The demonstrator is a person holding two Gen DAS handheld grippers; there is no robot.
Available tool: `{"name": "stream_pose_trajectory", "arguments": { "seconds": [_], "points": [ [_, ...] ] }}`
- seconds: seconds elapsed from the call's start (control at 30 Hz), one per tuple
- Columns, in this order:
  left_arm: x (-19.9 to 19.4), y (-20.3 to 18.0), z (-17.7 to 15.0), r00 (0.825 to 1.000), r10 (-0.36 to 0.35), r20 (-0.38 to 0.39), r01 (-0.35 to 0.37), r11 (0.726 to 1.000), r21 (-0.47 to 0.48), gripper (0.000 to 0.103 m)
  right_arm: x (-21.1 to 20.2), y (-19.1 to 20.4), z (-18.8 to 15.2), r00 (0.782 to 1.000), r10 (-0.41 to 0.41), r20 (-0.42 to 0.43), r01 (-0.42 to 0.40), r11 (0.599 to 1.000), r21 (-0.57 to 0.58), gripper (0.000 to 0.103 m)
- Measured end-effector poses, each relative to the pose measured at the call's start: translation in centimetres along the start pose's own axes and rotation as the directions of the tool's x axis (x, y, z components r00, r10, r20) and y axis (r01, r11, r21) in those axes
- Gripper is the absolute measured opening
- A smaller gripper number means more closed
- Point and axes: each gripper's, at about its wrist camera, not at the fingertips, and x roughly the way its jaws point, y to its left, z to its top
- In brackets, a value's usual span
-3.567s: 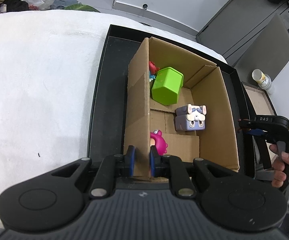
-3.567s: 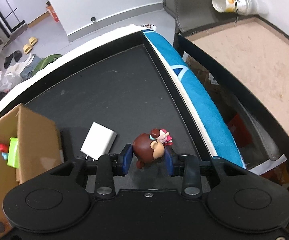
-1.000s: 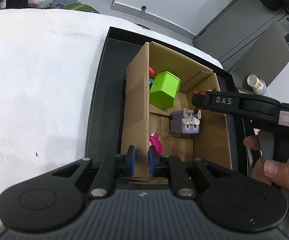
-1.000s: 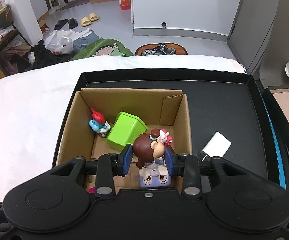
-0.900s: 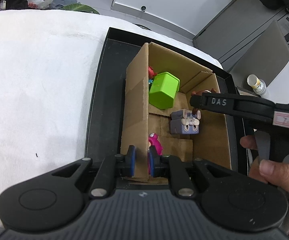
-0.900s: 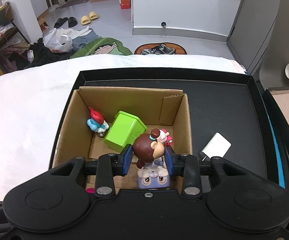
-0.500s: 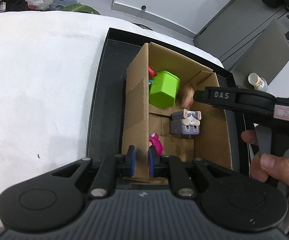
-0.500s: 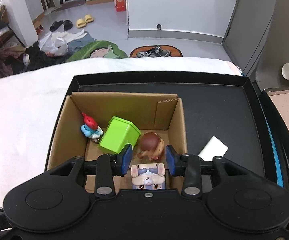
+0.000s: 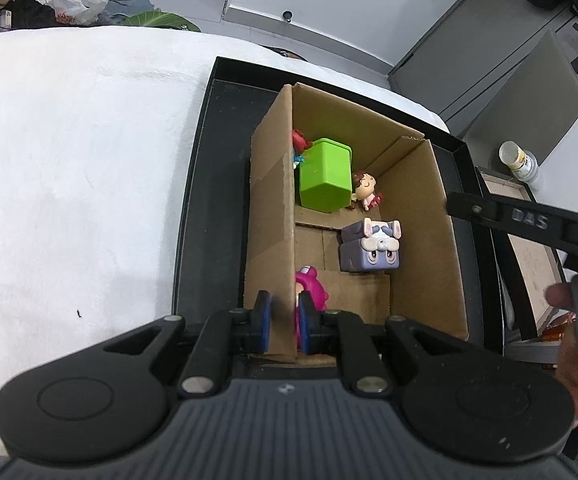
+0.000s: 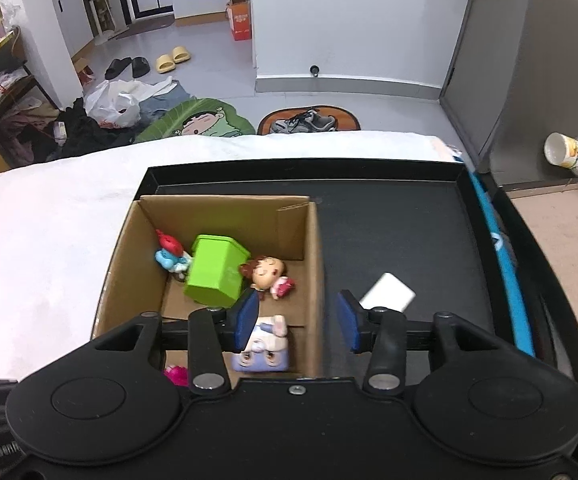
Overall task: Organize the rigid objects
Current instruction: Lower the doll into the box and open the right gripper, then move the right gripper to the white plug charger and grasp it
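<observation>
The right gripper [image 10: 297,320] has its fingers wide apart and empty; the brown-haired doll figurine [image 10: 267,274] lies in the brown cardboard box [image 10: 313,264] just beyond them. The left gripper [image 9: 284,322] clamps the box wall (steadying it). Next, approach the white rectangular charger [image 10: 388,293] squarely, fingers straddling it.

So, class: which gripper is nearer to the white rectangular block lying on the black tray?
Right. The right gripper hangs open over the cardboard box's edge, beside the white block. The left gripper clamps the box's opposite wall, across the box from it.
</observation>
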Motion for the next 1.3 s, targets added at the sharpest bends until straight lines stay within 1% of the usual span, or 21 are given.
{"name": "stream_pose_trajectory", "arguments": {
  "seconds": [0.1, 0.2, 0.33, 0.4, 0.53, 0.77, 0.87, 1.03, 1.13, 1.3],
  "points": [
    [0.0, 0.1, 0.0, 1.0, 0.001, 0.001, -0.001, 1.0, -0.006, 0.013, -0.4, -1.4, 0.0, 1.0, 0.016, 0.009, -0.016, 0.999, 0.031, 0.045],
    [0.0, -0.1, -0.1, 1.0, 0.008, 0.005, -0.008, 1.0, 0.005, 0.013, -0.6, -2.9, -0.1, 1.0, 0.021, 0.01, -0.022, 0.998, 0.067, 0.047],
    [0.1, -0.3, -0.1, 1.0, 0.014, 0.004, -0.014, 1.0, 0.009, 0.013, -0.3, -4.4, -0.5, 1.0, -0.001, 0.005, 0.001, 0.996, 0.084, 0.048],
    [0.1, -0.3, -0.1, 1.0, 0.014, 0.005, -0.014, 1.0, 0.01, 0.013, 0.0, -5.1, -0.6, 1.0, -0.008, -0.003, 0.008, 0.995, 0.096, 0.048],
    [0.2, -0.3, -0.1, 1.0, 0.016, 0.003, -0.016, 1.0, 0.008, 0.013, 1.0, -6.3, -1.0, 1.0, 0.011, -0.009, -0.009, 0.99, 0.137, 0.048],
    [0.3, -0.1, 0.0, 1.0, 0.013, -0.003, -0.013, 1.0, 0.006, 0.013, 3.7, -8.6, -1.6, 0.999, 0.018, -0.044, -0.007, 0.974, 0.228, 0.048],
    [0.4, -0.2, 0.0, 1.0, 0.014, -0.006, -0.014, 1.0, 0.01, 0.013, 4.9, -9.2, -1.9, 0.998, 0.022, -0.065, -0.004, 0.965, 0.261, 0.048],
    [0.5, -0.2, 0.0, 1.0, 0.016, -0.01, -0.016, 1.0, 0.012, 0.013, 6.7, -9.5, -2.1, 0.996, 0.022, -0.083, 0.002, 0.96, 0.28, 0.048],
    [0.6, -0.3, 0.0, 1.0, 0.017, -0.012, -0.016, 1.0, 0.012, 0.013, 7.5, -9.7, -1.9, 0.996, 0.032, -0.084, -0.006, 0.955, 0.296, 0.052],
    [0.8, -0.4, 0.0, 1.0, 0.022, -0.02, -0.021, 1.0, 0.014, 0.013, 8.7, -10.0, -1.6, 0.996, 0.041, -0.085, -0.01, 0.945, 0.328, 0.054]
  ]
}}
